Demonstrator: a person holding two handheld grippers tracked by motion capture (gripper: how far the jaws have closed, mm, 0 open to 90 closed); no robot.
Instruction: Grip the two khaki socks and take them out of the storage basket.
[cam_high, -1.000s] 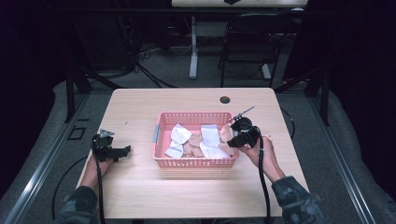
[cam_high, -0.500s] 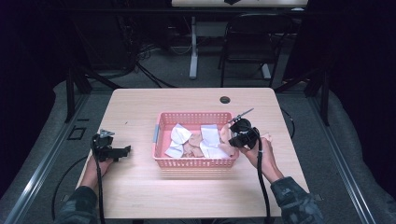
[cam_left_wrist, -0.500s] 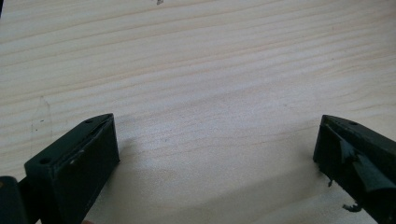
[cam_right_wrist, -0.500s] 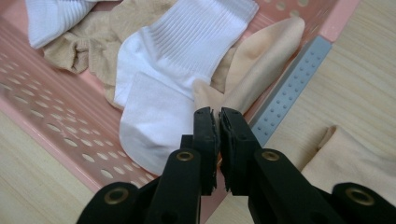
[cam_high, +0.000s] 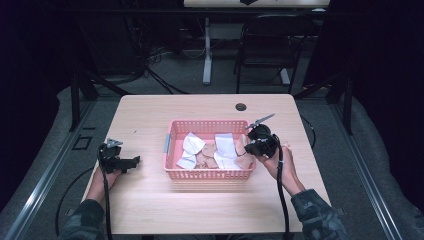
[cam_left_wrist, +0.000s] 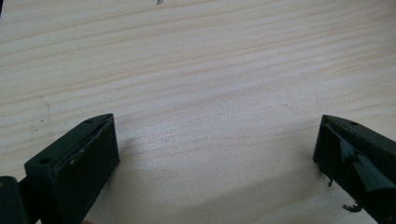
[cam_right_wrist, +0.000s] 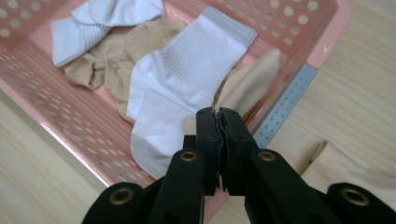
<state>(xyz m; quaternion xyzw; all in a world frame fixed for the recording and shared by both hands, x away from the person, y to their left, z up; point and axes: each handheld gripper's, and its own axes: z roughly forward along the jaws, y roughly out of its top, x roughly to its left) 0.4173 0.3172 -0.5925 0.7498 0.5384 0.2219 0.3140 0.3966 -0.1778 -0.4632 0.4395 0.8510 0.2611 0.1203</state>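
Jaws pressed together, the right gripper (cam_right_wrist: 218, 116) has been drawn to the pink basket's (cam_high: 172, 136) right rim; left gripper (cam_high: 131, 162) is held wide beside it.

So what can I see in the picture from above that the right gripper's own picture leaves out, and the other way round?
High view alone: the whole table, a chair behind it, both of the person's forearms, and the left hand-held gripper resting on bare wood left of the pink basket.

Right gripper view alone: the right hand-held gripper has its jaws pressed shut, plus the ribbed knit of a white sock and a beige piece lying outside the basket.

Both: the pink basket holding white and beige socks.
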